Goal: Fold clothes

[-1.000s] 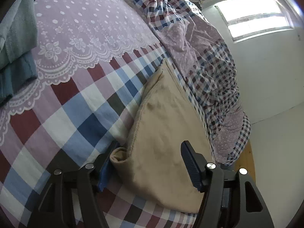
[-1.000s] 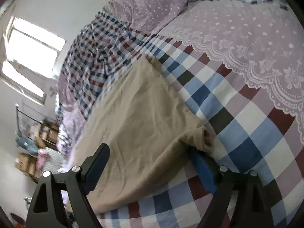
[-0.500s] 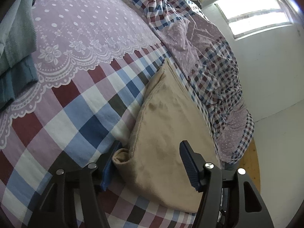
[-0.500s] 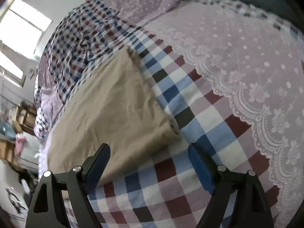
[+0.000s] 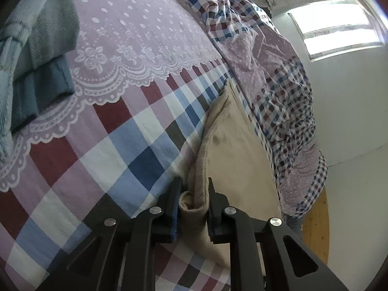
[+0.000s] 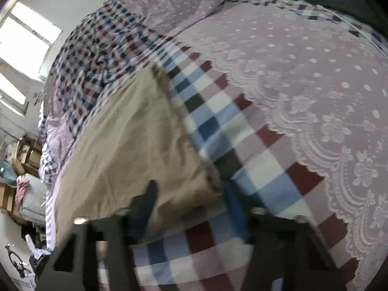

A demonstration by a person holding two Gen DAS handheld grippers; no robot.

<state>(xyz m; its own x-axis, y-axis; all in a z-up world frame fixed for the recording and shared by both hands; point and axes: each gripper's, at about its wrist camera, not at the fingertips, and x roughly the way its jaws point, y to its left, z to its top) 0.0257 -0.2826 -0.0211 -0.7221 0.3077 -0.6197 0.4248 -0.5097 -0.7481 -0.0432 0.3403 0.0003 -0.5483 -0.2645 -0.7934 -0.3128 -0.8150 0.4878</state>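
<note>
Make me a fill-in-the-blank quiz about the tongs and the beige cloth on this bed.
1. The left tongs are ____ on a corner of the beige folded cloth.
2. The right tongs are ____, straddling its other corner.
3. The cloth lies on a ____-patterned bedsheet.
4. Folded teal towels lie on the sheet's ____ part.

Missing: shut; open; checked; lilac dotted

My way across the checked bedsheet (image 5: 114, 150) lies flat and free toward the lace-printed part, hemmed on one side by the rumpled quilt (image 5: 274, 77) just beyond the beige garment (image 5: 237, 150) and on the other by stacked teal towels (image 5: 41, 55).
</note>
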